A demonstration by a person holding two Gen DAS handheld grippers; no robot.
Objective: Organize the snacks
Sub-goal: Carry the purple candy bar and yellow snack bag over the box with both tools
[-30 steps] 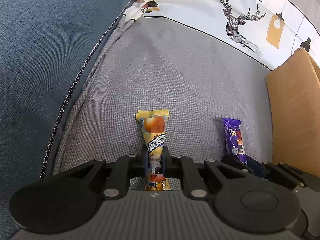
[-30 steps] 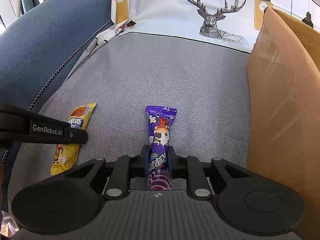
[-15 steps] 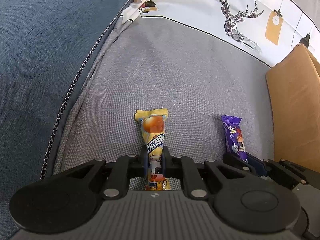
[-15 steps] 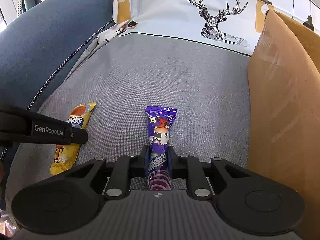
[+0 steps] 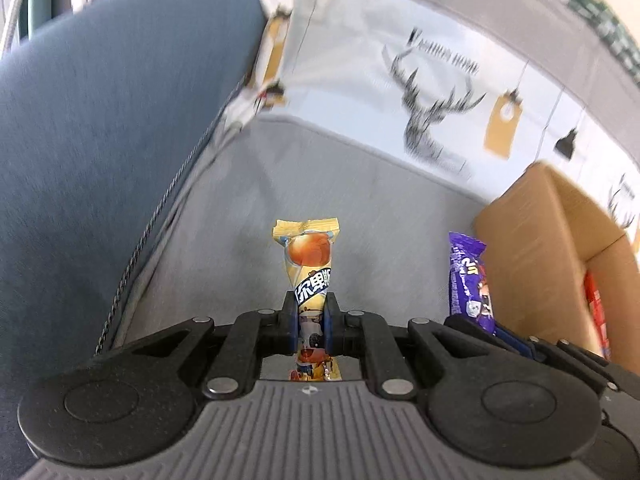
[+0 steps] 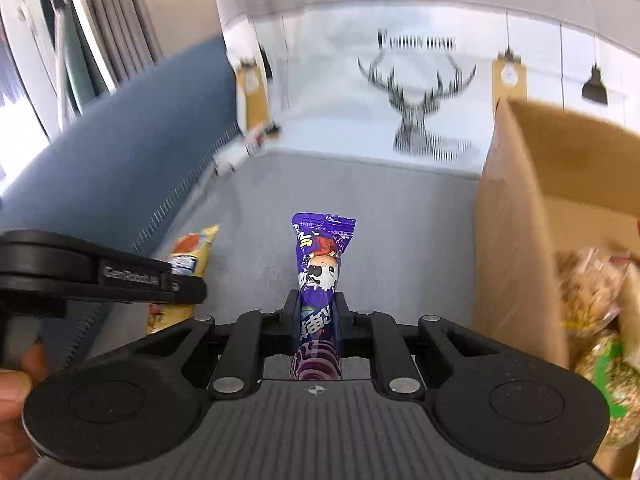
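A yellow snack packet (image 5: 309, 264) stands up out of my left gripper (image 5: 310, 322), which is shut on its lower half above the grey sofa seat (image 5: 360, 200). My right gripper (image 6: 319, 320) is shut on a purple snack packet (image 6: 320, 264), held off the seat too. In the left wrist view the purple packet (image 5: 468, 280) shows at the right, beside the open cardboard box (image 5: 532, 240). The right wrist view shows the left gripper (image 6: 202, 286) from the side with the yellow packet (image 6: 188, 256) in it, and the box (image 6: 516, 220) at the right.
Several bagged snacks (image 6: 592, 288) lie inside the box, and a red packet (image 5: 596, 312) shows there. A blue sofa arm (image 5: 100, 140) rises on the left. A white deer-print cushion (image 6: 412, 92) lines the back. A hand (image 6: 12, 412) shows at lower left.
Both grippers have risen with their packets, which now hang clear of the seat. The views have tilted up, so the box's open top and its contents have come into sight.
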